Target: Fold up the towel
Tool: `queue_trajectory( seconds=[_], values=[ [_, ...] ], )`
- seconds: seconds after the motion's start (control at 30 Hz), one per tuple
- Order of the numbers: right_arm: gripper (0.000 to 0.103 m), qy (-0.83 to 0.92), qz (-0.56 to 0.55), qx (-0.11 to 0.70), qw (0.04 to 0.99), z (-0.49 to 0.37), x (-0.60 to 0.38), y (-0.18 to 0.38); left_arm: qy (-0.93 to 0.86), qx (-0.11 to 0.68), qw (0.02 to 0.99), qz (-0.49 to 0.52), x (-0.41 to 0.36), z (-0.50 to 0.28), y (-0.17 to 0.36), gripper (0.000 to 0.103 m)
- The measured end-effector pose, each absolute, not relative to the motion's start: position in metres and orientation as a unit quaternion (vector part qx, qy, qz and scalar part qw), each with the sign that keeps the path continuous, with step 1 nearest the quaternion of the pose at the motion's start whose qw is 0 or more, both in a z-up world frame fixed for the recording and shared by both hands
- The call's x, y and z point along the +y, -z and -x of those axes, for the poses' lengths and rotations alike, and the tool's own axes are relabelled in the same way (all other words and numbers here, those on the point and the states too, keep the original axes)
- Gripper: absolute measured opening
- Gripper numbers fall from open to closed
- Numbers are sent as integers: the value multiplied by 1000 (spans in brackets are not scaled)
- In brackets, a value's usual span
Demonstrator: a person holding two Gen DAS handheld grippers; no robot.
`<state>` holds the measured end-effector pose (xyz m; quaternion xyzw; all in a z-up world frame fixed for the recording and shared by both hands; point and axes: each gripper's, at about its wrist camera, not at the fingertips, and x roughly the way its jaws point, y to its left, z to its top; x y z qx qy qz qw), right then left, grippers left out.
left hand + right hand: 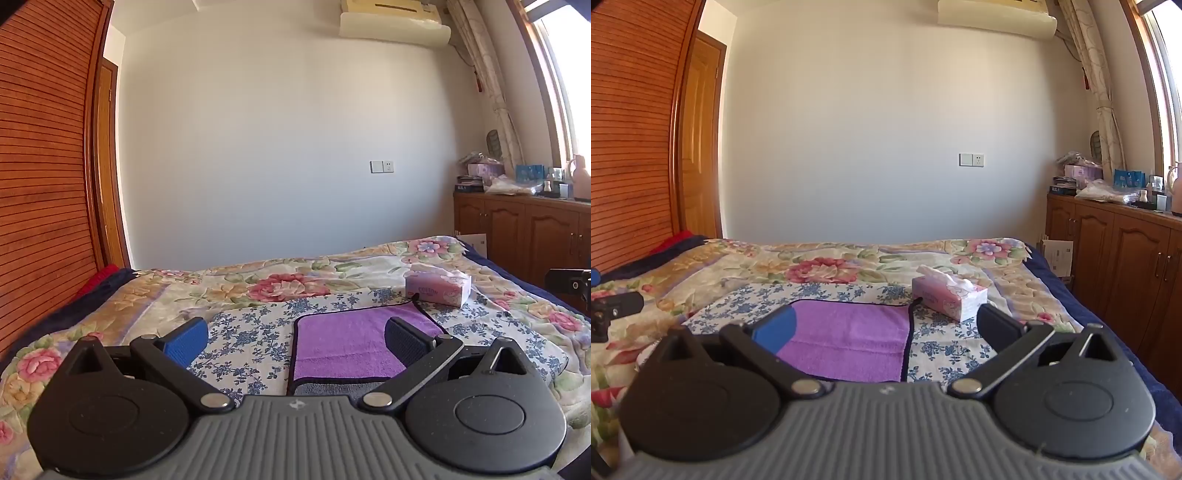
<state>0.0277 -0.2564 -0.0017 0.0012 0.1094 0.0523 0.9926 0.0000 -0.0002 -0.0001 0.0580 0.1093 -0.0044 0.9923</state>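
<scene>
A purple towel (349, 341) with a dark border lies flat on a blue-flowered cloth on the bed; a grey strip shows at its near edge. It also shows in the right wrist view (849, 341). My left gripper (295, 338) is open and empty, hovering just before the towel's near left part. My right gripper (884, 326) is open and empty, hovering before the towel's near right edge. Neither touches the towel.
A pink tissue box (437, 286) stands just beyond the towel's far right corner, also in the right wrist view (949, 297). The floral bedspread (280, 284) covers the bed. A wooden slatted wardrobe (40, 184) is at left, wooden cabinets (1115, 254) at right.
</scene>
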Motion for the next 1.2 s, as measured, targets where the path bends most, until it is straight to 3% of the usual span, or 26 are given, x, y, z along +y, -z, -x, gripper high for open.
queue_trajectory(
  seconds=[1.2],
  values=[
    [103,-53,0,103,993,-26,-257,5,3,110,993,-50,4,-4,0,103]
  ],
)
